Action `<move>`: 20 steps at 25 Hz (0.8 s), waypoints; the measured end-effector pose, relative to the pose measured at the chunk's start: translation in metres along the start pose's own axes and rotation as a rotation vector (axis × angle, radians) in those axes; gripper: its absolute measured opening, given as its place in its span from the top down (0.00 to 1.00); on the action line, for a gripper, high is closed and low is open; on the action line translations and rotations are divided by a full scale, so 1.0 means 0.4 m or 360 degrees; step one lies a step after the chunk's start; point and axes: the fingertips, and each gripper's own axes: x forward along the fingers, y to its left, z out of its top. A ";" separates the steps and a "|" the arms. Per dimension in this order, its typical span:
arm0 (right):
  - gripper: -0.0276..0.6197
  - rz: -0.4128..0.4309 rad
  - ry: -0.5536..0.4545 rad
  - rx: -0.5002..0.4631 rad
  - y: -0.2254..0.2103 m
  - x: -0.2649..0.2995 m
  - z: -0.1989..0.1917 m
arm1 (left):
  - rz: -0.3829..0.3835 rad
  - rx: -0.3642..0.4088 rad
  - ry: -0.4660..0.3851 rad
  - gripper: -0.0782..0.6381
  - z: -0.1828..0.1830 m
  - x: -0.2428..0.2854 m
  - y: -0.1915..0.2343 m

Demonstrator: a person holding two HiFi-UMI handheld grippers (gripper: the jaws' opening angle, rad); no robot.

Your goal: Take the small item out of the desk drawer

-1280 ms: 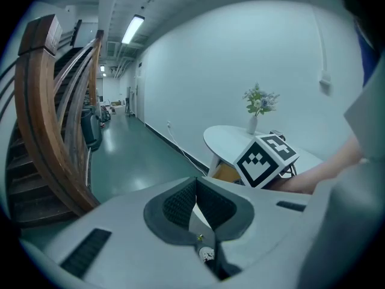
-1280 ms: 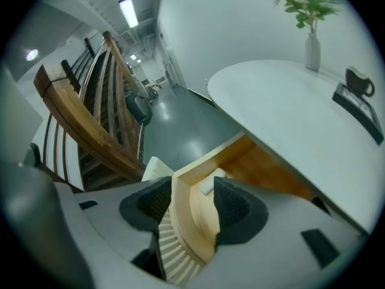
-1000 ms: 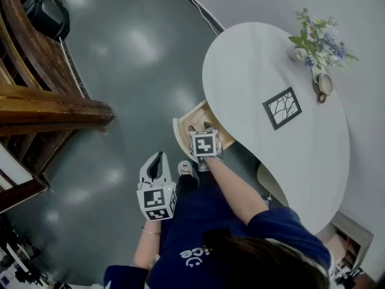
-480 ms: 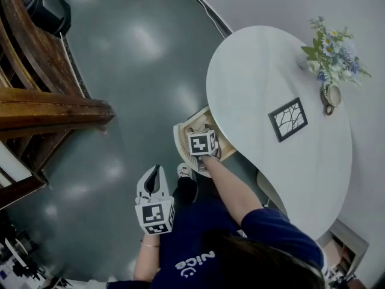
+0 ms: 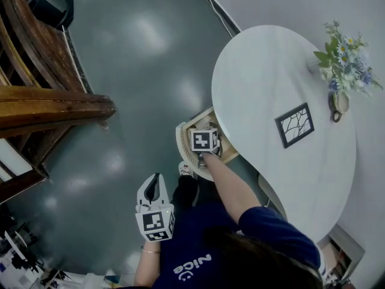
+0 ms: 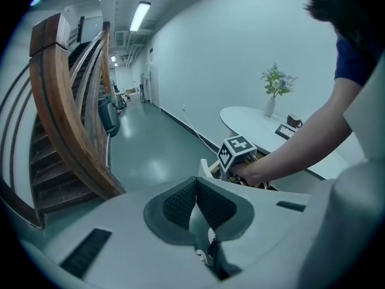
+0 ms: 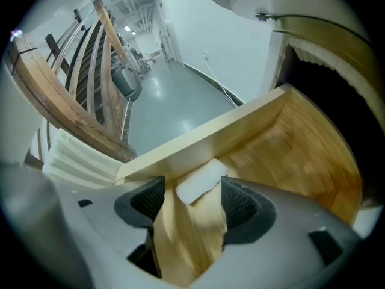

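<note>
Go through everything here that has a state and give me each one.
drawer: pulled open under the desk top.
small white item: lying on the drawer floor by the front wall, ungripped.
right gripper: jaws opening, either side of the item, pads clear of it.
left gripper: shut, empty.
vase of flowers: upright.

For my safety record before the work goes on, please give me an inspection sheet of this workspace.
Surface: white oval desk, drawer pulled open.
Job's things: small white item lying on the drawer floor by its front wall.
Clutter: picture frame, flower vase, cup on the desk.
Grippers: right gripper in the drawer, jaws opening, the item between them; left gripper shut, empty.
Cables: one cable along the wall foot.
Surroundings: wooden staircase, grey floor.
</note>
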 end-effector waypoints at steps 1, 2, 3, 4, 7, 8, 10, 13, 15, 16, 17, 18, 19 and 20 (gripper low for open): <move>0.49 -0.0001 0.0008 0.0004 -0.002 0.005 -0.004 | 0.0005 0.0002 0.0001 0.88 0.000 0.000 0.001; 0.49 -0.0001 0.0013 0.0012 -0.004 0.010 -0.007 | 0.0009 0.0000 0.0001 0.88 0.000 0.001 0.001; 0.49 0.0000 0.0017 0.0022 -0.006 0.015 -0.010 | 0.0012 -0.0007 0.0000 0.88 0.000 0.002 0.001; 0.49 0.0001 0.0019 0.0033 -0.008 0.020 -0.012 | 0.0016 -0.0015 0.0000 0.88 0.000 0.003 0.002; 0.48 0.0013 0.0027 0.0070 -0.012 0.035 -0.016 | 0.0026 -0.0025 0.0010 0.88 -0.004 0.007 0.001; 0.48 0.0014 0.0031 0.0081 -0.013 0.041 -0.018 | 0.0028 -0.0025 0.0016 0.88 -0.007 0.008 0.001; 0.48 0.0010 0.0037 0.0107 -0.018 0.052 -0.018 | 0.0032 -0.0025 0.0028 0.88 -0.014 0.009 -0.001; 0.48 0.0006 0.0053 0.0113 -0.023 0.063 -0.021 | 0.0037 -0.0026 0.0047 0.88 -0.028 0.006 -0.003; 0.48 0.0004 0.0076 0.0086 -0.019 0.070 -0.028 | 0.0044 -0.0028 0.0062 0.88 -0.037 0.003 -0.001; 0.48 0.0000 0.0088 0.0086 -0.018 0.074 -0.033 | 0.0047 -0.0028 0.0069 0.88 -0.040 0.002 0.001; 0.48 -0.0003 0.0098 0.0095 -0.018 0.078 -0.038 | 0.0051 -0.0029 0.0074 0.88 -0.043 0.001 0.003; 0.48 -0.0007 0.0106 0.0106 -0.020 0.082 -0.041 | 0.0055 -0.0029 0.0076 0.88 -0.044 0.001 0.005; 0.48 -0.0010 0.0110 0.0112 -0.023 0.085 -0.044 | 0.0058 -0.0028 0.0078 0.88 -0.045 0.001 0.007; 0.48 -0.0013 0.0111 0.0112 -0.025 0.088 -0.044 | 0.0061 -0.0027 0.0079 0.88 -0.046 0.001 0.010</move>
